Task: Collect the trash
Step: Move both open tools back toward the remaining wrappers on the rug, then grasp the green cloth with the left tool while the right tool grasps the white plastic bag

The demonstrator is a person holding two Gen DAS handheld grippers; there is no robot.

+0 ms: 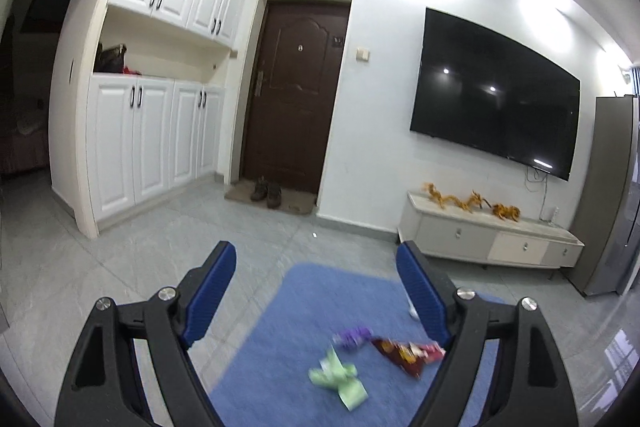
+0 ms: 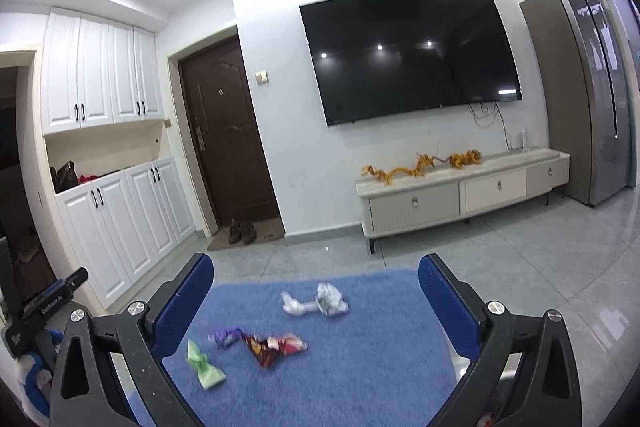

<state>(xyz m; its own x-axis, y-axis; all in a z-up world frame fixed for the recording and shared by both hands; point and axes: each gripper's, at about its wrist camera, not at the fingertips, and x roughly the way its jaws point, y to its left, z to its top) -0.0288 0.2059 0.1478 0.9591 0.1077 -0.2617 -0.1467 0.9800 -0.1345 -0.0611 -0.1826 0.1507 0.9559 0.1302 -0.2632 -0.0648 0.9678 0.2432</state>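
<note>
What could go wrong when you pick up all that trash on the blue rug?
1. The green wrapper, purple wrapper and red wrapper lie close together, so one tool might nudge the others away.
2. The wrappers look flat and crinkly on the fuzzy rug, so the fingers may pinch rug instead.
3. The white crumpled pieces sit farther back and could be forgotten.

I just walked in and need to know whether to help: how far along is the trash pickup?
Nothing looks collected yet. Both grippers, left and right, are open and empty. Left on the blue rug: green wrapper, purple wrapper, red snack bag, white crumpled wrappers.
</note>
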